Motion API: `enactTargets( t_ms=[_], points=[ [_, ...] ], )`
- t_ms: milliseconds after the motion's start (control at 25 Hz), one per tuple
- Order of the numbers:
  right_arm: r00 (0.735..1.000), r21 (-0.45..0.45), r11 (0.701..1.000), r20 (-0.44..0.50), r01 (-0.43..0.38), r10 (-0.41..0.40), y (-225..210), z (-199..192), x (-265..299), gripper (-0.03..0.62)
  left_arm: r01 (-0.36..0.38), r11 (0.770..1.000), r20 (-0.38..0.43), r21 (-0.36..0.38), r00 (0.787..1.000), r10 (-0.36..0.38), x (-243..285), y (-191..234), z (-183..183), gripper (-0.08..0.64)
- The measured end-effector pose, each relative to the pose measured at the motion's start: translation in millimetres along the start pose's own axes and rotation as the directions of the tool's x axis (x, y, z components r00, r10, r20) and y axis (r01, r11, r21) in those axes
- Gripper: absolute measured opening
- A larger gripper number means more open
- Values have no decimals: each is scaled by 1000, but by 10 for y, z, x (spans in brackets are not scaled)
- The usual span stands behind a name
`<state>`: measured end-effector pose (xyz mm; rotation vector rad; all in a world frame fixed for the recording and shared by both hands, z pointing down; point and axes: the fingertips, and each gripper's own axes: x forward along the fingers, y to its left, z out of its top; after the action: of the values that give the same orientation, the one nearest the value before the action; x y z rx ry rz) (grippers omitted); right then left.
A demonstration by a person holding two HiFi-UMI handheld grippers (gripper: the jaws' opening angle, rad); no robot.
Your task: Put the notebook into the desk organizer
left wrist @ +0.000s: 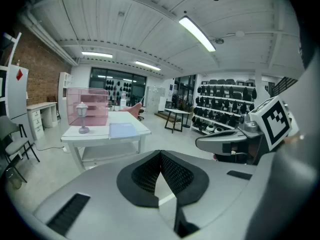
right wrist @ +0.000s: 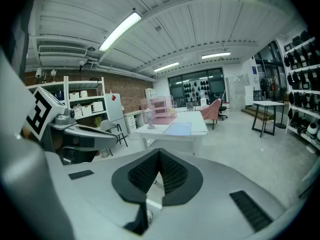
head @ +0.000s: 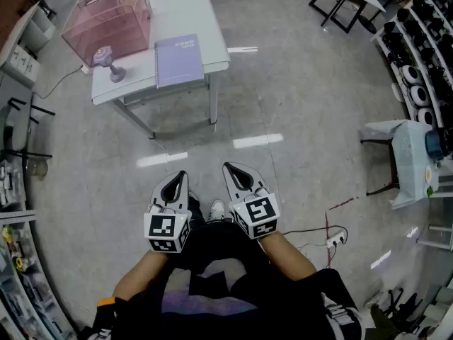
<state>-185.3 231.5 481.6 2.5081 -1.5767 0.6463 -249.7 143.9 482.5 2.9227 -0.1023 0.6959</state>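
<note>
A lilac spiral notebook [head: 178, 60] lies flat on the near right part of a white table [head: 191, 9], seen too as the notebook [left wrist: 123, 130] and the notebook [right wrist: 178, 128]. The pink see-through desk organizer [head: 107, 21] stands at the table's back left; it shows as the organizer [left wrist: 92, 112] and the organizer [right wrist: 160, 109]. Both grippers hang close to the person's body, well short of the table. My left gripper [head: 179, 178] is shut and empty. My right gripper [head: 230, 169] is shut and empty as well.
A small lamp-shaped ornament [head: 108, 62] stands on the table between organizer and notebook. Shelves with dark gear [head: 423, 41] line the right side. A small white side table [head: 405, 154] and a power strip [head: 333, 240] sit on the floor at right. Cabinets [head: 21, 55] line the left.
</note>
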Motion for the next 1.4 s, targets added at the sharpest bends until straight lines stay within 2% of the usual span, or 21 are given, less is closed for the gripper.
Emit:
enactTargets(
  t_ms=[400,640,960,1320,1400],
  points=[
    [1000,0,1000,-8,3,-3,8,26,127,15,-11,1000,2,-15,1000,11,21,132,-1,9],
    [1000,43,999,-12,28,-27,-67,64,280,15,-10,1000,10,-20,1000,10,99,303,95,9],
    [997,66,995,2,71,-71,-191,319,710,15,-15,1000,19,-7,1000,15,349,795,325,11],
    [994,89,990,-3,110,-110,-293,635,1369,17,28,1000,16,-10,999,-28,721,1416,621,14],
    [994,97,989,-6,110,-109,-288,702,1505,20,33,999,13,-7,999,-33,784,1560,699,43]
  ],
)
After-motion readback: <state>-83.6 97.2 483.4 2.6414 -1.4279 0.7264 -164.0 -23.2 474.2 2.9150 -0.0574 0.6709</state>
